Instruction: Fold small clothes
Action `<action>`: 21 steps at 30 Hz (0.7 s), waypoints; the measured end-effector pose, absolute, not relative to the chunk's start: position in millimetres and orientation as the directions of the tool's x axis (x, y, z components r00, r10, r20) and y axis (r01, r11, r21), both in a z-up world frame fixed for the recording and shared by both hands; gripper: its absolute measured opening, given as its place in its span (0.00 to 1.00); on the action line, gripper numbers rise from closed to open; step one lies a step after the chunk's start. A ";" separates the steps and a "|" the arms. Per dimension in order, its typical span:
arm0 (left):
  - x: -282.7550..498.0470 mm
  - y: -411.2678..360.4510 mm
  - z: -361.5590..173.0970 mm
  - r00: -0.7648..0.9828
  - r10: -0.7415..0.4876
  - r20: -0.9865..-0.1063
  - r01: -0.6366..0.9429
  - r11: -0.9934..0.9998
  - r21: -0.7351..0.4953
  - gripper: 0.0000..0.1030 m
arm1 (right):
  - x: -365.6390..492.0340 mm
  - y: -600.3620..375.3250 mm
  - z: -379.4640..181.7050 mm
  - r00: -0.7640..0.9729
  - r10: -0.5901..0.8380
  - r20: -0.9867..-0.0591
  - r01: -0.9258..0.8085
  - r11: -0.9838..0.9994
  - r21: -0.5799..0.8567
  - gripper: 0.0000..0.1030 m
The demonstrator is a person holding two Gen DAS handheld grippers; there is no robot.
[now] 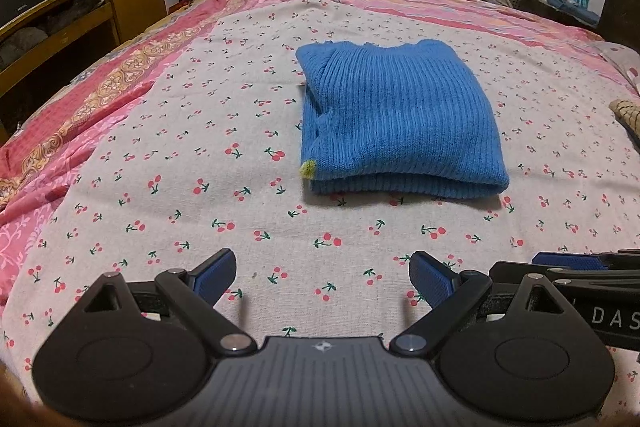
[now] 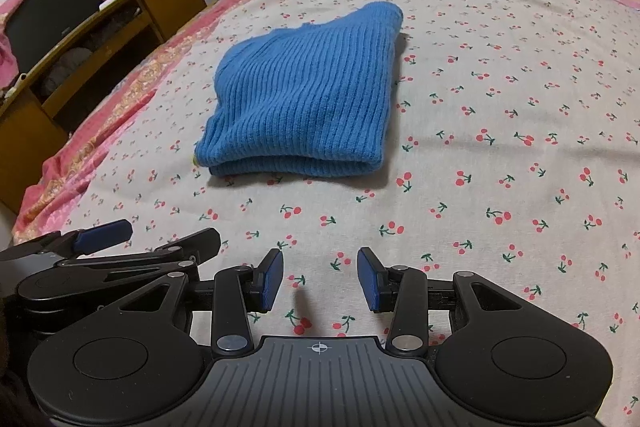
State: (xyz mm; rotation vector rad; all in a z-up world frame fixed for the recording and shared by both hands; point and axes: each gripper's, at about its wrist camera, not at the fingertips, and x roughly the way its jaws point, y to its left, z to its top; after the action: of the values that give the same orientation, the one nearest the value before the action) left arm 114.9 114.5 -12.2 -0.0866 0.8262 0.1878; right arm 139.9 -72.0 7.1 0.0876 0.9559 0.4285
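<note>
Left wrist: folded blue sweater [image 1: 396,119] beyond spread tongs [image 1: 322,281].

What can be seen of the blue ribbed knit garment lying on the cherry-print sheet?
The blue ribbed knit garment looks like soft wool or acrylic with fine vertical ribs. It is folded into a compact, roughly rectangular stack, with a rounded fold edge facing the cameras and layers showing beneath it. A small yellow-green tuft sits at its near left corner. It lies flat on the cherry-print sheet, mid-bed. Only the sheet touches it; the left gripper and right gripper are both open, short of it.
</note>
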 end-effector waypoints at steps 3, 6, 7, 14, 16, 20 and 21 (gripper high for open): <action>114.9 114.5 -12.2 0.662 0.133 -0.737 -0.200 0.980 -0.003 0.96 | 139.7 -71.8 7.1 0.500 0.391 -0.773 -0.315 0.913 0.258 0.39; 114.6 114.7 -12.2 0.662 0.133 -0.738 -0.199 0.980 -0.002 0.95 | 139.7 -71.2 6.9 0.500 0.391 -0.773 -0.316 0.913 0.257 0.39; 114.6 114.8 -12.2 0.662 0.133 -0.738 -0.199 0.980 -0.003 0.95 | 139.7 -71.4 6.9 0.499 0.391 -0.773 -0.315 0.913 0.259 0.39; 114.0 115.5 -12.2 0.661 0.132 -0.738 -0.200 0.980 -0.003 0.95 | 139.7 -70.9 6.7 0.500 0.391 -0.773 -0.316 0.913 0.257 0.39; 114.0 115.4 -12.2 0.661 0.133 -0.738 -0.200 0.980 -0.003 0.95 | 139.6 -70.9 6.7 0.500 0.390 -0.773 -0.316 0.913 0.257 0.39; 114.0 115.5 -12.2 0.662 0.131 -0.738 -0.199 0.980 -0.005 0.94 | 139.6 -70.8 6.8 0.500 0.390 -0.773 -0.316 0.913 0.257 0.39; 114.0 115.5 -12.2 0.661 0.132 -0.738 -0.199 0.980 -0.004 0.94 | 139.6 -70.8 6.8 0.500 0.390 -0.773 -0.316 0.913 0.257 0.39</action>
State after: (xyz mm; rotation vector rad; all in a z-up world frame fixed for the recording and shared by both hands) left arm 114.0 115.5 -12.2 -0.0869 0.8275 0.1876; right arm 139.6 -70.8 6.8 0.0854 0.9568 0.4274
